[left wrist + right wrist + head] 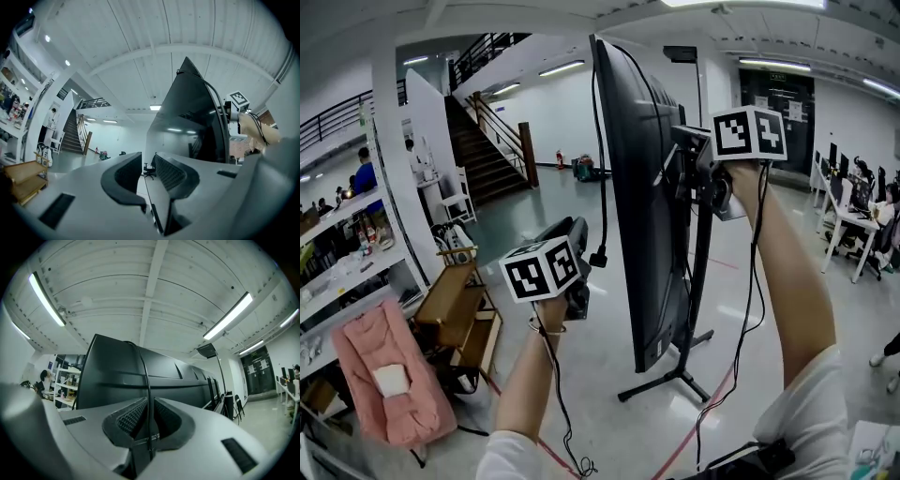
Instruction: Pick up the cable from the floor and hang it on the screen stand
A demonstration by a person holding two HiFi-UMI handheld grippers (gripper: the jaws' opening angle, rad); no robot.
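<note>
One cable point(599, 141) drapes vertically over screen point(639, 187) (plug point(599, 258) down); right gripper point(149, 408) pinches it, left gripper point(148, 165) gapes.

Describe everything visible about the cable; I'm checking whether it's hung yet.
The cable is thin, black and flexible-looking. It drapes over the top edge of the upright screen. One run hangs down the front face, ending in a dark plug in mid-air. The other drops behind, pinched between the tongs of the right gripper.

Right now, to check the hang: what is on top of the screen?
A black cable crosses the screen's top edge; its plug hangs down the front. The right gripper pinches it behind. Its lower rear run is hidden.
</note>
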